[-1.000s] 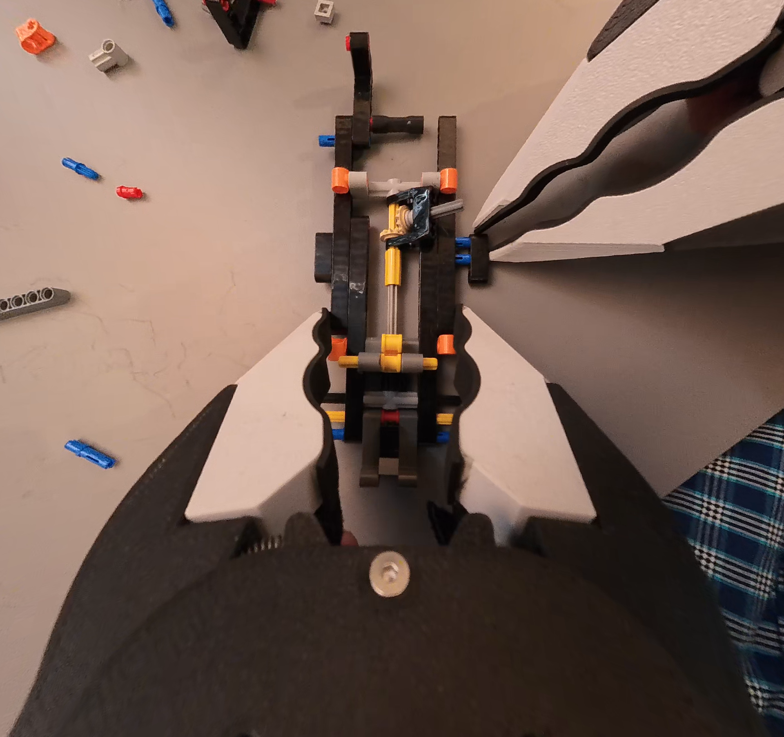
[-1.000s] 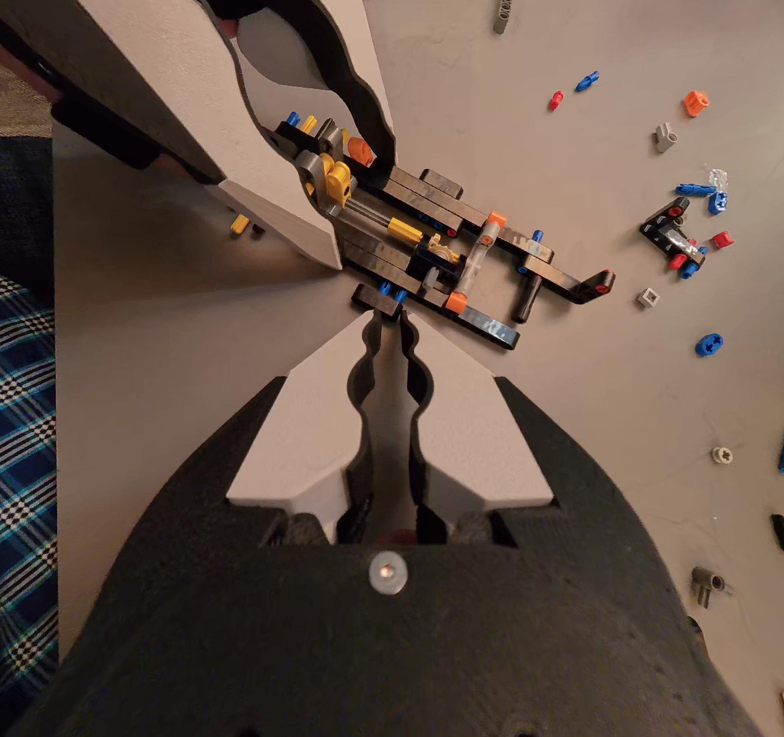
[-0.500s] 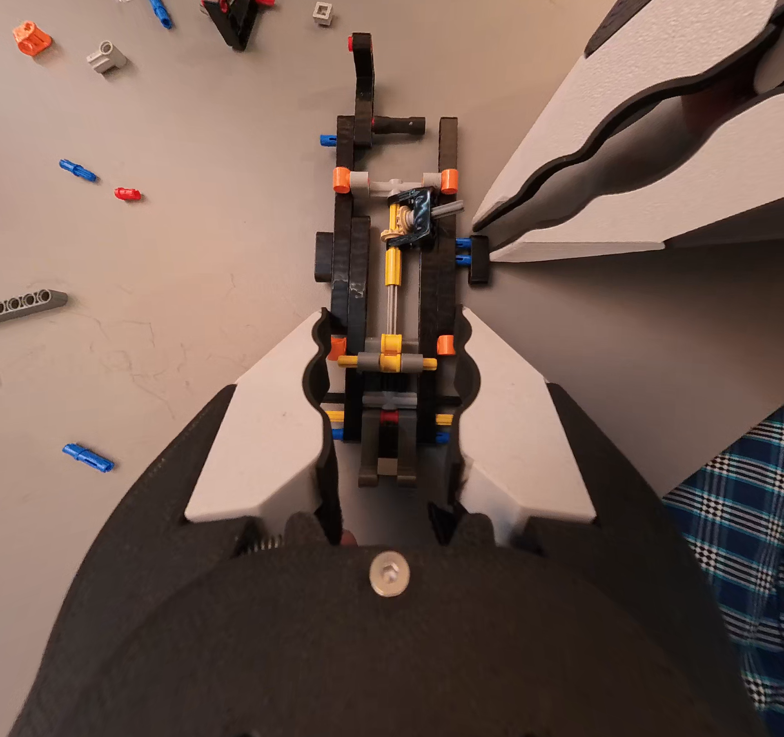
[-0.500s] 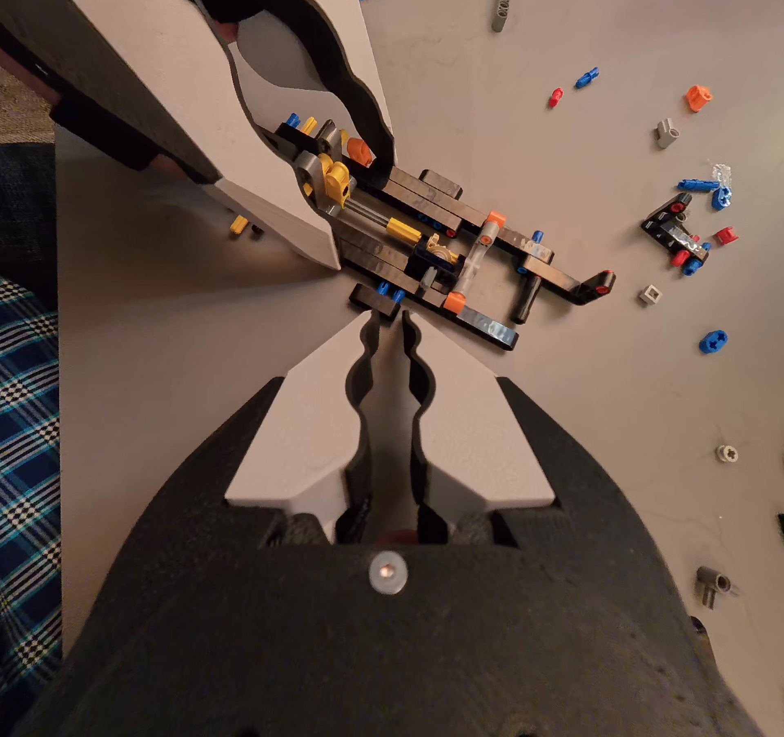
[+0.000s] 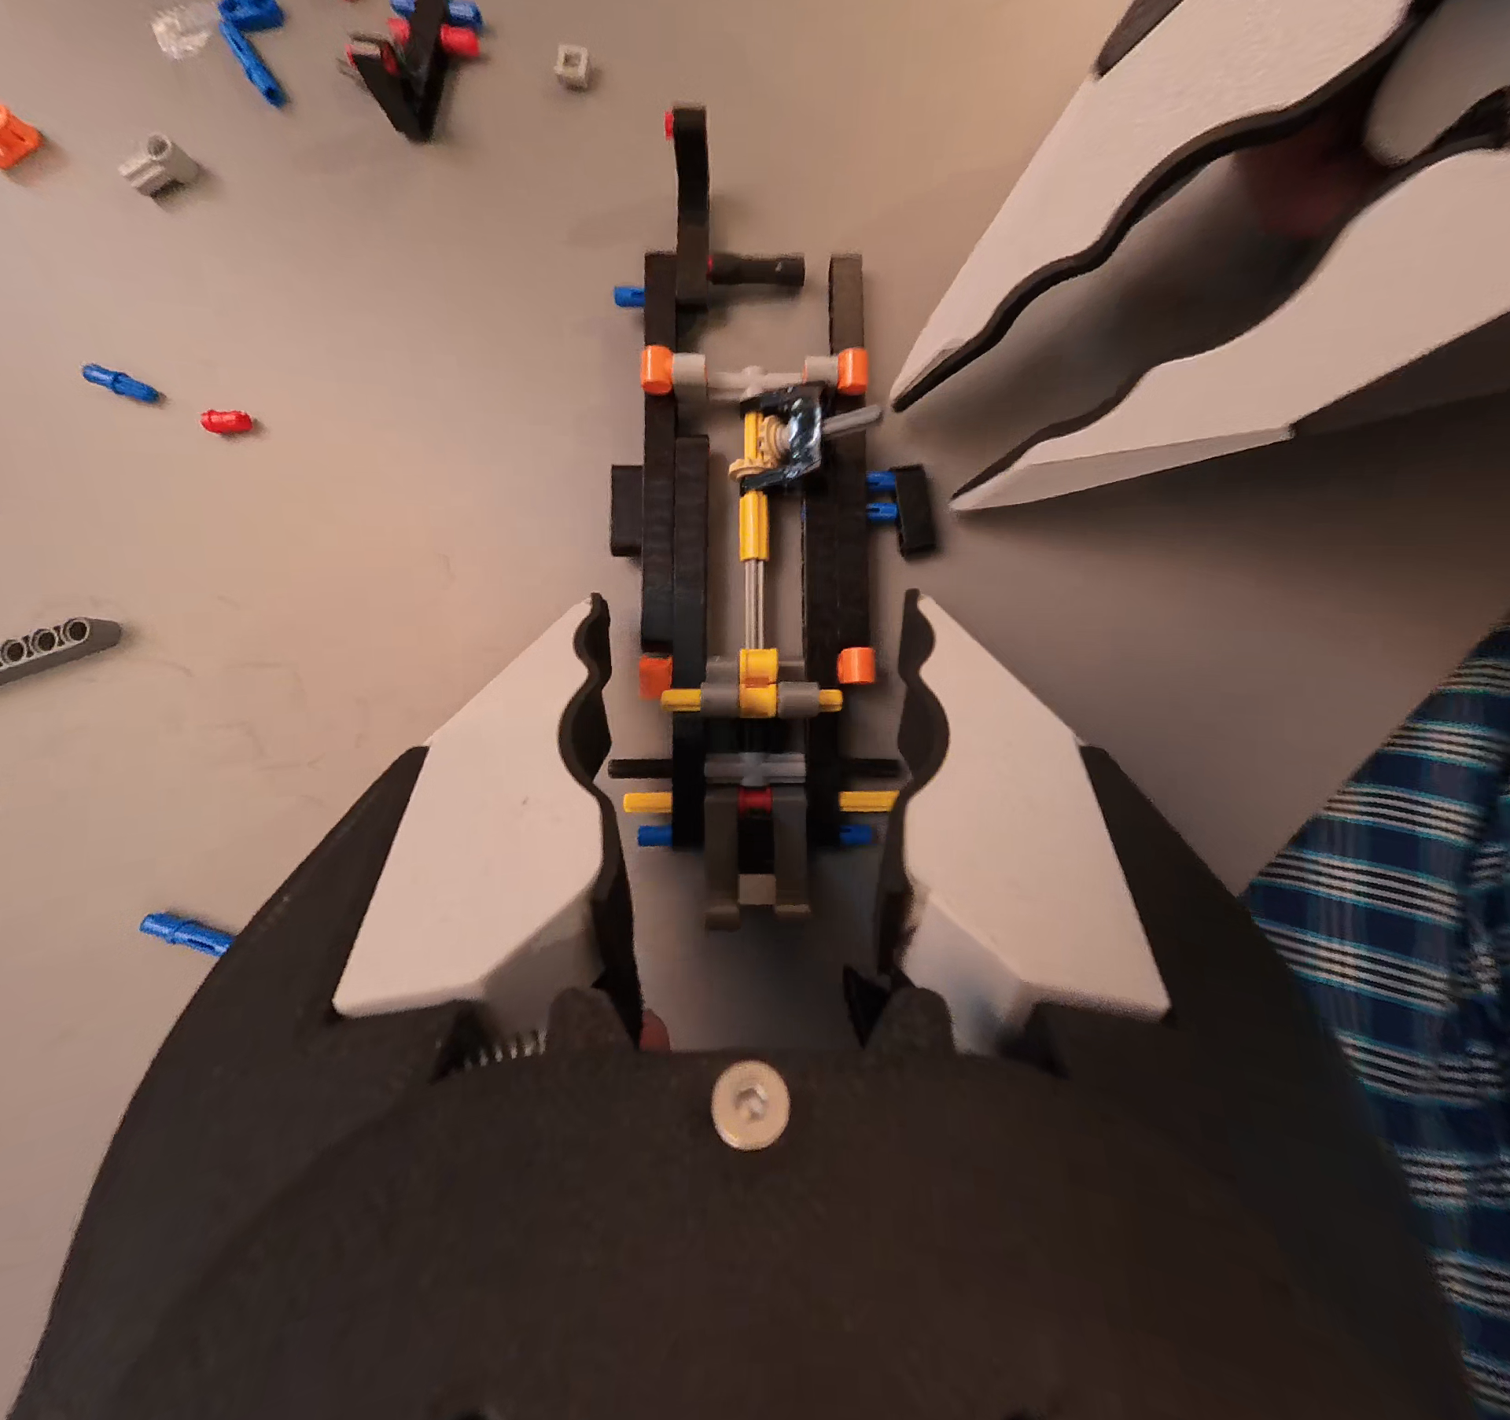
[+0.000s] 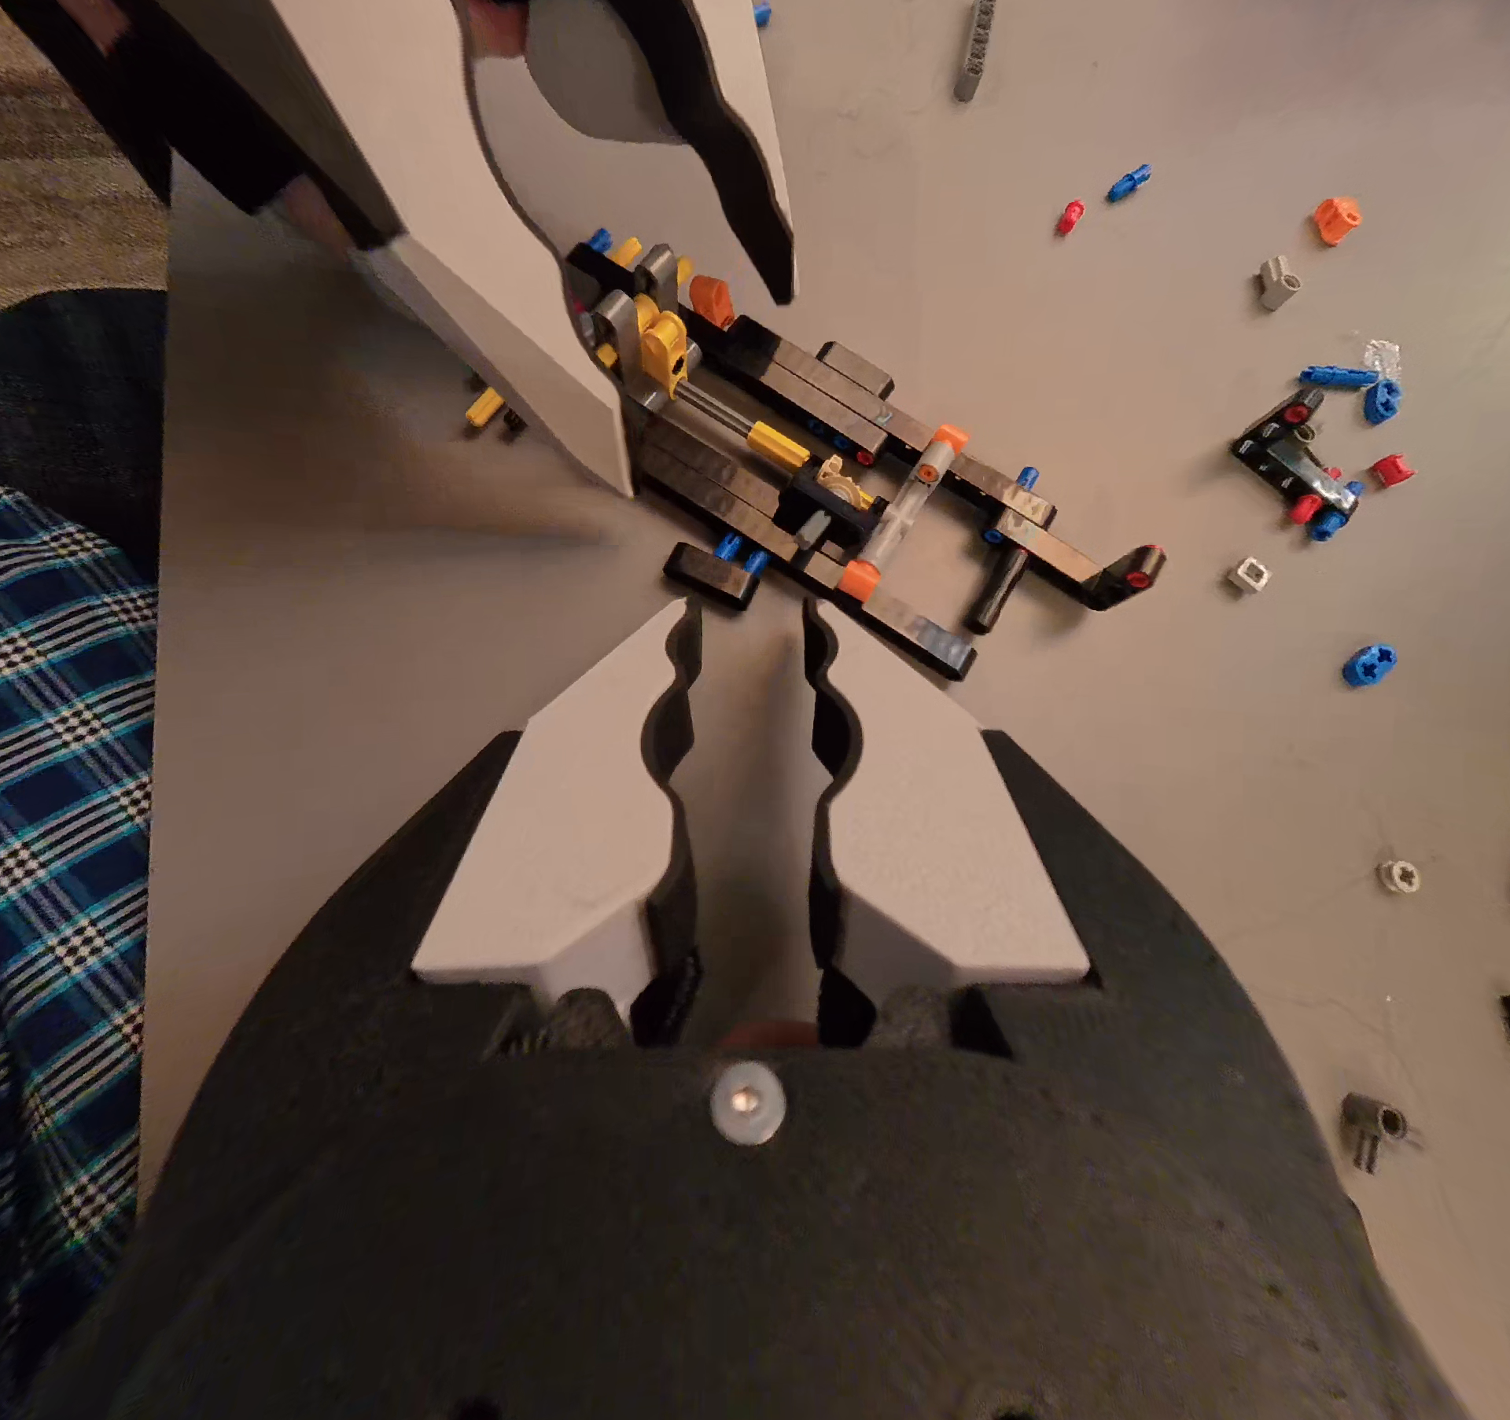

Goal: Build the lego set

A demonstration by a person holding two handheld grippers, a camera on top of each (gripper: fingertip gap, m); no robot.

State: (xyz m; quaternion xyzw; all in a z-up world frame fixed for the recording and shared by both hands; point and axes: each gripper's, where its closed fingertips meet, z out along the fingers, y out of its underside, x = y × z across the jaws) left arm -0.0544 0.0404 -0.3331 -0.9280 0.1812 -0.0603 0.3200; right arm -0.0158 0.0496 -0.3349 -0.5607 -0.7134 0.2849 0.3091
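table (image 5: 327,531) grey-beige | lego chassis (image 5: 756,531) black beams, yellow axle sleeves, orange bushes, blue pins | loose beam (image 5: 57,645) grey | loose pin (image 5: 225,422) red | grippers' fingers (image 6: 572,850) white, black-lined | cloth (image 6: 73,727) blue-white plaid

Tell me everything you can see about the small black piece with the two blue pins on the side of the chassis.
The small black piece is a short, flat plastic beam with rounded ends, lying on the grey table. Two blue pins join it to the chassis's long black side beam, with a gap showing, so it looks not fully pressed in. The right gripper sits just off it, open, not gripping.
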